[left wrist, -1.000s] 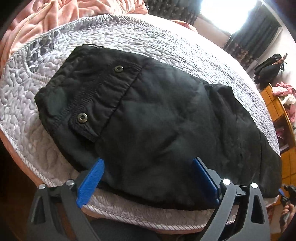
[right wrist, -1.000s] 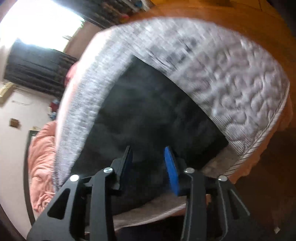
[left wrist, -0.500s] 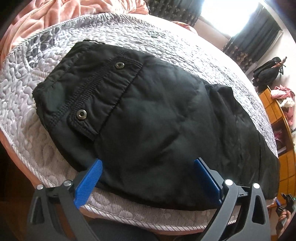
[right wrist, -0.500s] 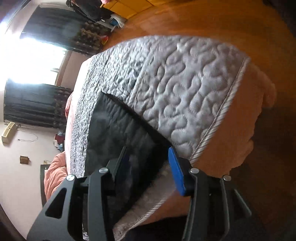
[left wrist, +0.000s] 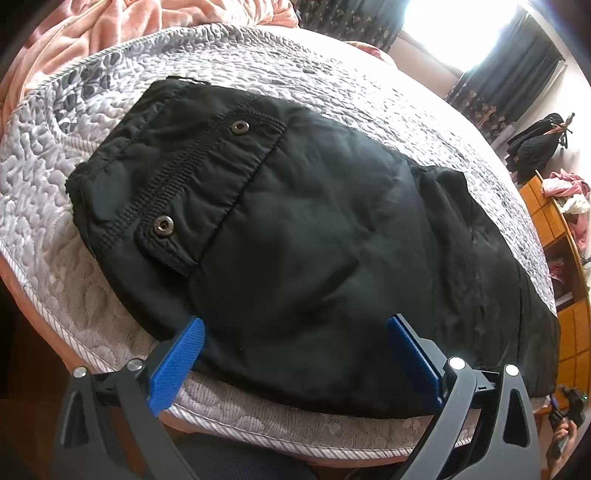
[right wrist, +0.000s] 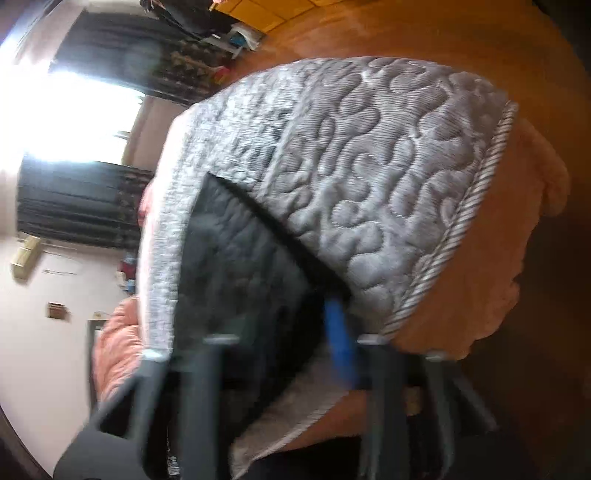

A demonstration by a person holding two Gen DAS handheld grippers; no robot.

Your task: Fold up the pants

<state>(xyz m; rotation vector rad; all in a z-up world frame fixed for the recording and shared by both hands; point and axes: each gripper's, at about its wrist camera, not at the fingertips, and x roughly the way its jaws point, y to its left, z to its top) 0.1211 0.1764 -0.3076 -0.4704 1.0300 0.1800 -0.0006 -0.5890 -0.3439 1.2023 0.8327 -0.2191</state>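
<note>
Black pants (left wrist: 314, 236) lie flat on a grey quilted bedspread (left wrist: 332, 85), with the elastic waistband and its two metal snaps (left wrist: 163, 225) at the left. My left gripper (left wrist: 295, 354) is open wide above the near edge of the pants and holds nothing. In the blurred right wrist view, the leg end of the pants (right wrist: 236, 258) lies near the bed's corner. My right gripper (right wrist: 280, 336) is over it with its jaws opening. Black cloth lies under and between the fingers (right wrist: 340, 343), but they do not press on it.
A pink blanket (left wrist: 92, 26) is bunched at the head of the bed. The corded edge of the bedspread (right wrist: 461, 236) drops to an orange sheet and a wooden floor. Wooden shelves with clothes (left wrist: 565, 229), a dark bag (left wrist: 535, 147) and curtains stand to the right.
The right gripper has swung along the pants to the leg end at the bed's corner, and its jaws have spread apart. The left gripper and the waistband have stayed put.
</note>
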